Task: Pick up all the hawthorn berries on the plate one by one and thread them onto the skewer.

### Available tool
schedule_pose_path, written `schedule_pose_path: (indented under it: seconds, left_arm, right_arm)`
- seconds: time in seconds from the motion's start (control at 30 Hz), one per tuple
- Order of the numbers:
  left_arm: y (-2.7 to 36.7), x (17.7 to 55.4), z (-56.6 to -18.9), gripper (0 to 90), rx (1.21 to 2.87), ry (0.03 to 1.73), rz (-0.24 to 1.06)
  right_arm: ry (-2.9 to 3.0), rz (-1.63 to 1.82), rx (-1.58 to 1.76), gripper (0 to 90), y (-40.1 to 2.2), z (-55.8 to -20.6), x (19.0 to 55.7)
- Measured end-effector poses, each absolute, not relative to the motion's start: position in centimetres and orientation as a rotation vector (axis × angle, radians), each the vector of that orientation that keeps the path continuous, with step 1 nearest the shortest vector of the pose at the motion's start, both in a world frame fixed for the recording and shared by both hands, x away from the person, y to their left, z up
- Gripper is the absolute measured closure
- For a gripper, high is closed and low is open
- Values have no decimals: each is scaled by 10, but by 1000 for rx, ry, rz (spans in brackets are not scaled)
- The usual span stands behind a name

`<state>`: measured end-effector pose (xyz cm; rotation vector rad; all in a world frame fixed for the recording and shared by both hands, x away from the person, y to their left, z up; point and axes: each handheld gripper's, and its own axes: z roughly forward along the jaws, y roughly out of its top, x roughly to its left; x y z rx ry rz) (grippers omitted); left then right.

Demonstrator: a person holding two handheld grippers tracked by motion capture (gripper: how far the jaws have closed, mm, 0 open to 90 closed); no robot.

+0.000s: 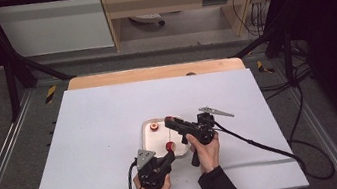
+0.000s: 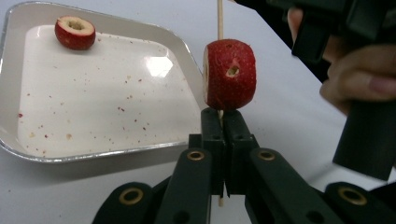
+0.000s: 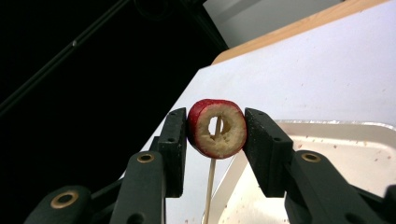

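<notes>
clearly the work in hand is threading cored red fruit pieces, hawthorn-like, onto a thin wooden skewer (image 2: 219,18), judged from how things lie. the landmark is the white tray (image 1: 149,143) near the middle of the white table (image 1: 89,152).

just off the tray's near right corner, the left gripper (image 2: 219,135) has its jaws pressed together on the skewer's lower part, holding it upright. one cored fruit piece (image 2: 229,74) already sits on the skewer, resting right on top of those jaws.

above the tray's right edge, the right gripper (image 3: 215,135) has its jaws narrowed onto a second fruit piece (image 3: 216,128), pinching its red sides. in the right gripper view the skewer runs up behind this piece and shows through its hollow core, so the hole looks lined up with the stick; whether the tip has entered the core i cannot tell.

a third fruit piece (image 2: 74,32) lies loose in the tray's far left corner, well apart from both grippers, and red crumbs speckle the tray floor.

the next move, as i judge it, calls for sliding the held piece down the skewer until it meets the one below, with the left gripper keeping the stick steady and vertical. a tilt could split the soft ring or bend the skewer. after that, the jaws should part and the tray's last piece would be fetched.
</notes>
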<state>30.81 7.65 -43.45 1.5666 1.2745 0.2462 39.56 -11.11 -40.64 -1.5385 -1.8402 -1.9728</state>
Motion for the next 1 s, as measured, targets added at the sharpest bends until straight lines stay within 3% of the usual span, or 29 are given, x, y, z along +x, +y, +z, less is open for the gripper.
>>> schedule_pose_path:
  seconds: [0.67,0.77,0.93,1.0]
  left_arm:
    - [82,322,-430,885,1609,1235,276]
    - [88,322,-433,884,1624,1233,284]
    - [99,322,-436,884,1652,1210,319]
    - [102,320,-436,884,1669,1195,334]
  right_arm:
    - [-1947,-1913,-1491,607,-106,-413,383]
    - [-1978,-1921,-1475,530,-109,-410,384]
    - [-2061,-1891,-1431,475,-115,-405,384]
    - [-2103,-1876,-1429,407,-116,-404,385]
